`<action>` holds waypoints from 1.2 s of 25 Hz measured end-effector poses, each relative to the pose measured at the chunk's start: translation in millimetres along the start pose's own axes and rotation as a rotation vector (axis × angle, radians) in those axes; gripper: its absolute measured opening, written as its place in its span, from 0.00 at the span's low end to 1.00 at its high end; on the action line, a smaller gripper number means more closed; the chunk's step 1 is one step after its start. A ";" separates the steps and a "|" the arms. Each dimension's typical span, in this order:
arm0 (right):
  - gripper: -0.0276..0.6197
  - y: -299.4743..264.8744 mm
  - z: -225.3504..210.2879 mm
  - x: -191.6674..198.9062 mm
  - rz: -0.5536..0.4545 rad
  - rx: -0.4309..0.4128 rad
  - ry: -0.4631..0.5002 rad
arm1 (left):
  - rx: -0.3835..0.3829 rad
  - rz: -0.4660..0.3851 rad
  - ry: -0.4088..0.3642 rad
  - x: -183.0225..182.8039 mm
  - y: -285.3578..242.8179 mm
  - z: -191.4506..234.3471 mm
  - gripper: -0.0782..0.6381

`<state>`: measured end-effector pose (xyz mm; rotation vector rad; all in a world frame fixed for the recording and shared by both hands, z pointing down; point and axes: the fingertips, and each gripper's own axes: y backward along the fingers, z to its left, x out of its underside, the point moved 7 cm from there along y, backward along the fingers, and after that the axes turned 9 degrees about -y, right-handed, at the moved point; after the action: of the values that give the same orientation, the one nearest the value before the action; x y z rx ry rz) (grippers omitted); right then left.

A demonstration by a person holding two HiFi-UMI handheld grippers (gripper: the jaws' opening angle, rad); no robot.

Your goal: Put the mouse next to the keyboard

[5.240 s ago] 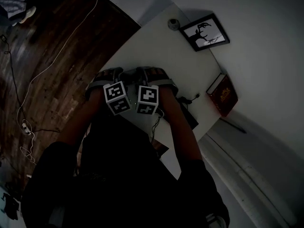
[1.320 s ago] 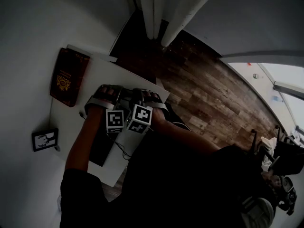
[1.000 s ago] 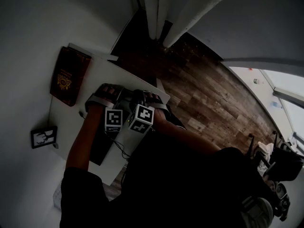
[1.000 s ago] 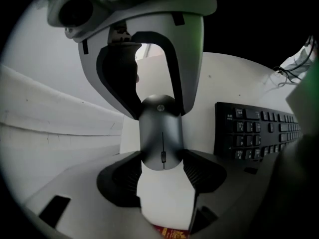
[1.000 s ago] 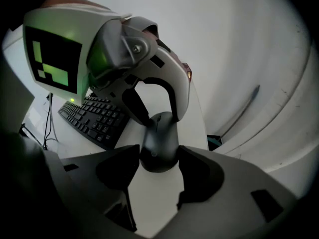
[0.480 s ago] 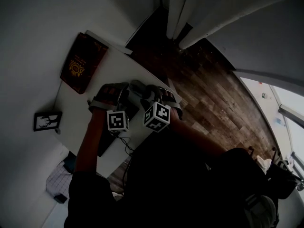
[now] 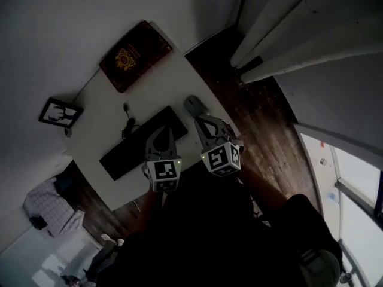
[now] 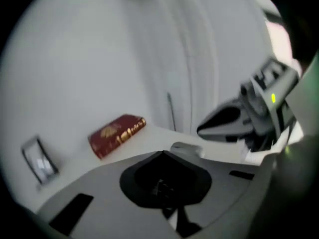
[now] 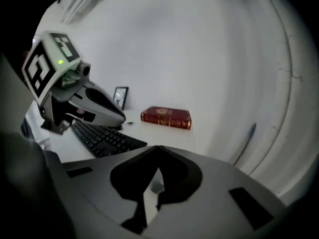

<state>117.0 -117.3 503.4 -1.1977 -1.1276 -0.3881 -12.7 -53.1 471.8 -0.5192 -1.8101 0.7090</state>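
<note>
A grey mouse [image 7: 194, 106] lies on the white table [image 7: 105, 130], just off the right end of the black keyboard [image 7: 140, 143]. Neither gripper touches it. My left gripper [image 7: 161, 133] hangs over the keyboard's near edge, and its jaws have just been closing with nothing between them; they now meet. In the left gripper view the mouse [image 8: 187, 149] shows just past the shut tips. My right gripper [image 7: 201, 123] hovers just behind the mouse. Its jaws have also just been closing on nothing and are shut. The keyboard [image 9: 102, 135] lies to its left.
A red book [image 7: 135, 55] lies at the table's far edge and a small picture frame [image 7: 60, 113] stands at the far left. A thin cable [image 7: 127, 124] runs behind the keyboard. Wooden floor [image 7: 263, 118] and white curtains [image 7: 299, 34] lie beyond the table's right side.
The head view has swung round. Both grippers have drawn back from the table top toward the person, and the mouse now lies uncovered beside the keyboard.
</note>
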 end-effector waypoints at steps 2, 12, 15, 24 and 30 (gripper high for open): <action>0.08 9.0 10.2 -7.4 -0.016 -0.042 0.000 | 0.052 -0.072 0.458 20.8 22.7 -0.7 0.11; 0.07 70.6 114.3 -37.7 -0.110 -0.185 0.306 | -0.189 -0.263 0.201 39.1 134.5 -35.5 0.11; 0.07 100.0 147.1 -29.5 -0.126 -0.216 0.448 | -0.293 -0.292 0.174 53.5 159.2 -66.5 0.11; 0.07 176.4 126.4 -20.7 -0.181 -0.167 0.289 | -0.281 -0.348 0.266 59.2 191.8 -133.4 0.11; 0.07 223.9 94.6 0.6 -0.232 -0.182 0.298 | -0.355 -0.363 0.246 20.7 199.1 -165.1 0.11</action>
<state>241.4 50.5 379.0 -1.1237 -0.9871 -0.8336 138.7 141.4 390.6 -0.4673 -1.7378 0.0700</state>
